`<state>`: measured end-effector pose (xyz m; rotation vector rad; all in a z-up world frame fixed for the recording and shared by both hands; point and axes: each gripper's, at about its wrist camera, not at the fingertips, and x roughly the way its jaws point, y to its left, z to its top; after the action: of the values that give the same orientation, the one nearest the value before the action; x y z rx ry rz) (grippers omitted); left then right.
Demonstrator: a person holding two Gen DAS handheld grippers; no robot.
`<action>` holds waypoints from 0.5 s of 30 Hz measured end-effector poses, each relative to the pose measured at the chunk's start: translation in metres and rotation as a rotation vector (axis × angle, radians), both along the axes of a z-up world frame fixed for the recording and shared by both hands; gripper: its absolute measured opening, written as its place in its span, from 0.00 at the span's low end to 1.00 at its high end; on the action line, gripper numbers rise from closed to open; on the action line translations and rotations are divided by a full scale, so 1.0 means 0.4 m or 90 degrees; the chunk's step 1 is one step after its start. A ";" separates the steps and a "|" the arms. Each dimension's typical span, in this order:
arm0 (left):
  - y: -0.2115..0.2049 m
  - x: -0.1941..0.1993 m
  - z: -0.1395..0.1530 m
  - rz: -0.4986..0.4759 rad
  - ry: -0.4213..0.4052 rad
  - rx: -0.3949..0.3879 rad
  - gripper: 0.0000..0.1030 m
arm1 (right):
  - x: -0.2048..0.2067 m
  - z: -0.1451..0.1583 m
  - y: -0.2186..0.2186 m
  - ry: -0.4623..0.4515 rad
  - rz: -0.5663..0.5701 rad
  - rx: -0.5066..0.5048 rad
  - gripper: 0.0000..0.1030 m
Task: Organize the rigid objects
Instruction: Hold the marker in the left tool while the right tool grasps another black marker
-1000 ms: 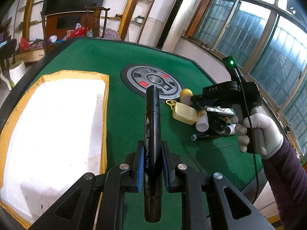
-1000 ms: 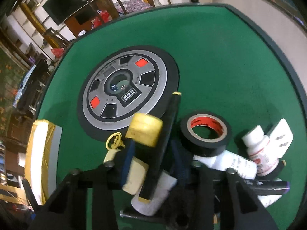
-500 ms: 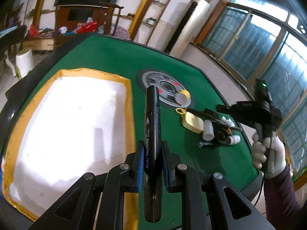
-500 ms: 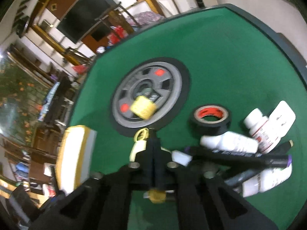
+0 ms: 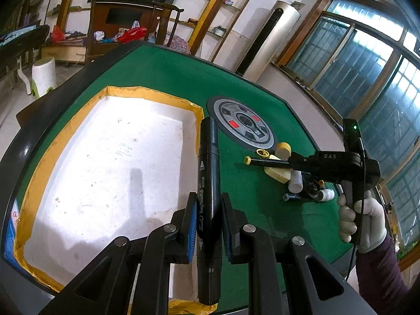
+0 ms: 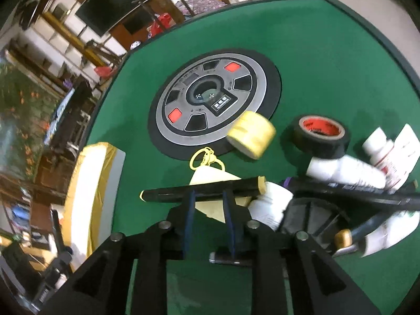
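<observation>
My left gripper (image 5: 208, 207) is shut on a thick black art marker (image 5: 208, 173), held upright along the fingers above the right edge of the white tray with yellow taped rim (image 5: 65, 123). My right gripper (image 6: 208, 197) is shut on a thin black pen with yellow ends (image 6: 202, 190), held crosswise above the pile; it shows in the left wrist view (image 5: 294, 161) with the pen (image 5: 265, 162) sticking out to the left.
On the green table (image 6: 315, 52): a round grey control panel (image 6: 214, 99), yellow tape roll (image 6: 252, 134), black tape roll with red core (image 6: 321, 135), cream tag with yellow clasp (image 6: 210, 181), white bottles (image 6: 346, 170), more pens (image 6: 367, 197). The tray also shows at left (image 6: 92, 183).
My left gripper has moved left and back over the tray with the marker. My right gripper has closed on the thin pen and lifted it out of the pile, turning it crosswise.
</observation>
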<state>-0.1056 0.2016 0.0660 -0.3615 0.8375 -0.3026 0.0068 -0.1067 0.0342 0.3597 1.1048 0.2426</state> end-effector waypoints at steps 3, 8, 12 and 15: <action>0.002 -0.004 0.003 -0.010 -0.007 -0.002 0.16 | -0.005 0.014 0.018 -0.025 -0.002 -0.008 0.24; 0.003 -0.006 -0.006 -0.023 -0.004 -0.015 0.16 | 0.003 0.054 0.122 -0.096 0.130 -0.111 0.59; 0.012 -0.009 -0.011 -0.027 0.000 -0.021 0.16 | -0.011 0.062 0.169 -0.099 0.241 -0.175 0.60; 0.024 -0.009 -0.017 -0.025 0.003 -0.025 0.16 | -0.058 0.068 0.198 -0.118 0.318 -0.278 0.59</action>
<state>-0.1091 0.2111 0.0593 -0.3824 0.8444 -0.3550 -0.0165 -0.0276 0.0616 -0.3294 1.0174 0.4535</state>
